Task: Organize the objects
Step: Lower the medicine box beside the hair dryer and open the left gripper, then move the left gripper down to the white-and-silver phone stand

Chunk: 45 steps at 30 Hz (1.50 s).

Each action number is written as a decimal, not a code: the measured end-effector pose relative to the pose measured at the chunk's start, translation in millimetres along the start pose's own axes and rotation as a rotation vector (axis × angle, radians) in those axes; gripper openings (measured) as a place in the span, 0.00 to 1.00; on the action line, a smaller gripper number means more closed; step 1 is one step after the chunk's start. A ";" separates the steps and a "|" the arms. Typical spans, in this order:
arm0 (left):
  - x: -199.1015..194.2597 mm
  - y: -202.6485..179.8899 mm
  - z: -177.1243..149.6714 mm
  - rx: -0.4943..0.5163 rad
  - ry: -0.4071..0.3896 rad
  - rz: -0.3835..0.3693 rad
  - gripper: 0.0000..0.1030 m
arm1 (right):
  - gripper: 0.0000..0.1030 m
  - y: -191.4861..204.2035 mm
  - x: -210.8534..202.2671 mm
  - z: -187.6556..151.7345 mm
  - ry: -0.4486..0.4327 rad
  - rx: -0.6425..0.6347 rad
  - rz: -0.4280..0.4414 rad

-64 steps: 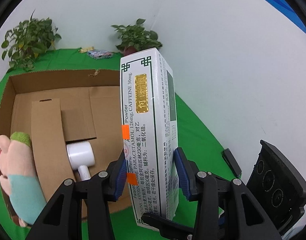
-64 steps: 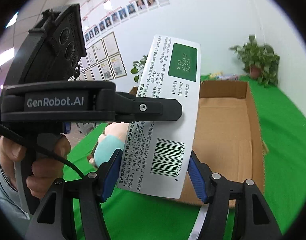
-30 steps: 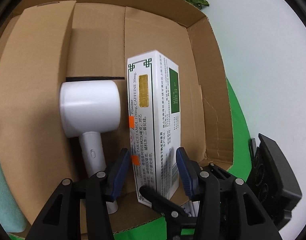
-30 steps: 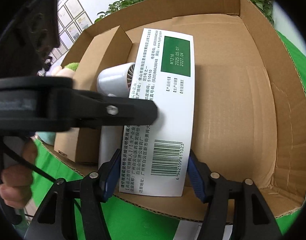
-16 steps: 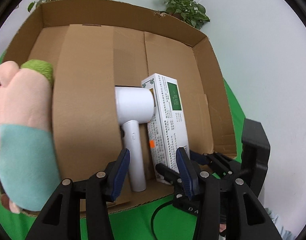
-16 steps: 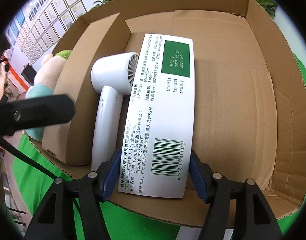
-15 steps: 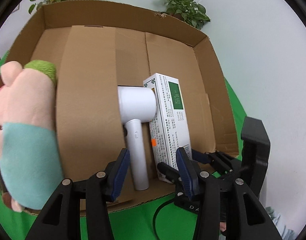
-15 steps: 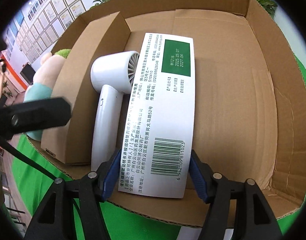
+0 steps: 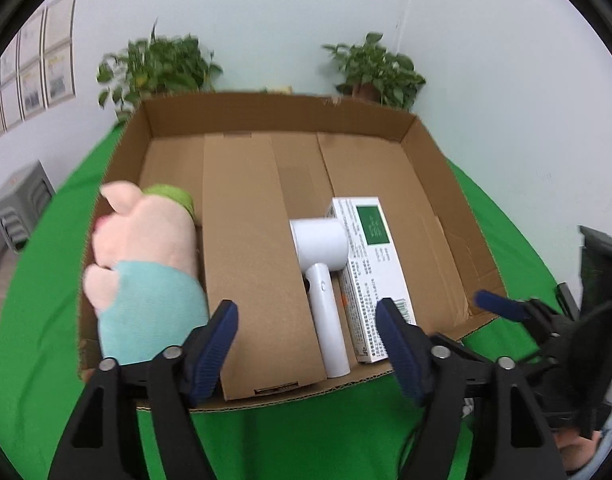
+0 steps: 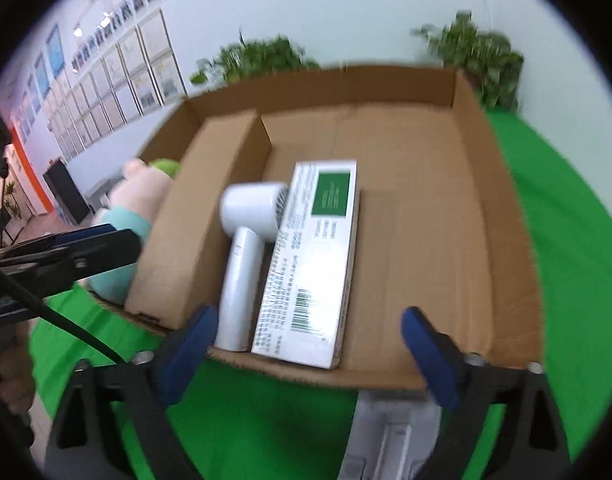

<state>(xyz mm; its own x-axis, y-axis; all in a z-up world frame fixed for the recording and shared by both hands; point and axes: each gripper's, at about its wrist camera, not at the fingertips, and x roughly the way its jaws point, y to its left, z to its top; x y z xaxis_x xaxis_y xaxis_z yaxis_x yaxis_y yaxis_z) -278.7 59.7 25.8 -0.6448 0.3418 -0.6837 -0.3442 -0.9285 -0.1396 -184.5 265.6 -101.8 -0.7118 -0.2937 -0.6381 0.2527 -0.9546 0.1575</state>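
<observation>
One white medicine box, green patch, barcode, flat beside hairdryer.

Cardboard box sits on the table cloth. Inside, left to right: plush toy, upright cardboard divider, hair dryer, medicine carton. Plush toy lies left of the divider. Hair dryer and carton lie flat, side by side, touching. 2 potted plants stand behind the box.
</observation>
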 end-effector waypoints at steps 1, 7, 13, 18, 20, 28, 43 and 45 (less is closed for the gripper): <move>-9.9 -2.8 -2.5 0.010 -0.047 -0.008 0.82 | 0.99 -2.8 -13.5 1.4 -0.045 -0.013 -0.014; -60.7 -24.3 -22.0 0.029 -0.252 0.137 0.99 | 0.99 18.9 -43.8 4.1 -0.181 -0.038 -0.056; -85.0 -47.7 -44.8 0.072 -0.277 0.239 0.99 | 0.99 8.9 -77.5 -22.4 -0.215 0.001 -0.072; -98.6 -60.3 -68.4 0.075 -0.276 0.251 0.99 | 0.99 3.6 -89.4 -39.6 -0.214 0.017 -0.072; -101.2 -64.3 -75.1 0.078 -0.277 0.253 0.99 | 0.99 3.3 -91.9 -44.8 -0.218 0.019 -0.071; -103.7 -72.0 -95.7 0.050 -0.258 0.255 0.99 | 0.99 4.7 -86.4 -55.2 -0.208 0.014 -0.059; -42.2 -41.0 -114.1 -0.029 -0.108 0.151 0.99 | 0.99 -23.6 -21.8 -86.7 0.031 -0.010 -0.081; -30.8 -40.3 -118.3 -0.035 -0.082 0.121 0.98 | 0.94 -29.8 -14.2 -90.4 0.060 -0.003 -0.085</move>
<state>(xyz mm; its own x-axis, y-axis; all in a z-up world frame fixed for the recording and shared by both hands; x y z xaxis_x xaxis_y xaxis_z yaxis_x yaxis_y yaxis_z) -164.3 69.4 -32.2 -0.7338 0.2366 -0.6368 -0.2377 -0.9676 -0.0856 -122.7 302.7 -165.6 -0.6904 -0.2085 -0.6928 0.1956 -0.9757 0.0987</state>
